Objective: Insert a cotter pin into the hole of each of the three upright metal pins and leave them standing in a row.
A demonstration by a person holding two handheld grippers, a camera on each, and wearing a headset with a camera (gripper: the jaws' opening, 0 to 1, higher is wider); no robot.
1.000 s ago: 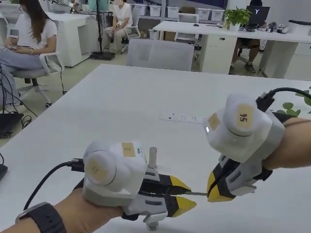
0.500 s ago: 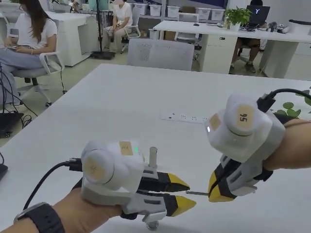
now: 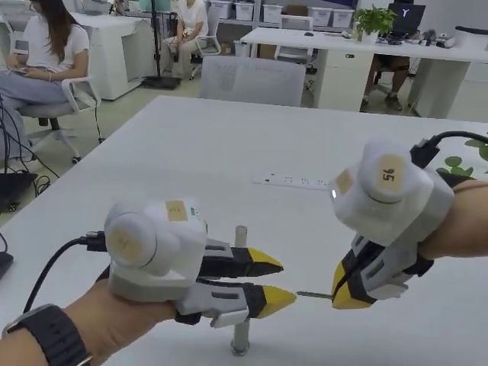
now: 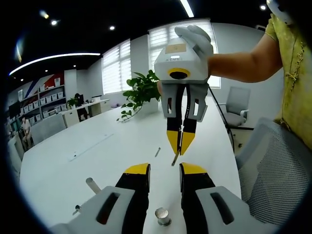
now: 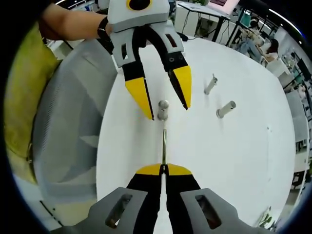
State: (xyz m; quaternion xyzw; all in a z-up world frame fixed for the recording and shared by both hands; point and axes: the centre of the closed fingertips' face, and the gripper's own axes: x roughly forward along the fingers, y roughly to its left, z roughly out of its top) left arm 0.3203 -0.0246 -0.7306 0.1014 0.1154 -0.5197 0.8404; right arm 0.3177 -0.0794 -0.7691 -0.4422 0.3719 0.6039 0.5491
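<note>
Progress: insertion 1 of 3 under way, not seated.

- Right gripper (image 5: 164, 169): my fingers are pinched tight on the cotter pin (image 5: 164, 144). It sticks straight out ahead of the tips, pointing at the metal pin (image 5: 163, 109). There is a clear gap between its point and the metal pin, so it is not in the hole yet.
- Left gripper (image 4: 164, 170): fingers parted, a narrow gap, 1 on each side of the metal pin and just clear of it. In the left gripper view its round flat top sits between my fingers.
- The metal pin stands upright on the bench (image 3: 191, 168), near the front edge in the head view.
- Second metal pin (image 5: 210, 84) and third metal pin (image 5: 225, 109) are farther out on the bench, apart from each other. I cannot tell whether they stand straight or already carry a cotter pin, as they are too small.
- A thin sliver (image 4: 157, 152) lies loose on the bench, possibly a spare cotter pin.

Judged left to do: seat this one, check or fit the other 2, then line up all 3.

Looks: the cotter pin is a thin, straight, dull grey wire. The metal pin is a short, matte grey cylinder with a wider foot. I cannot see its hole.
</note>
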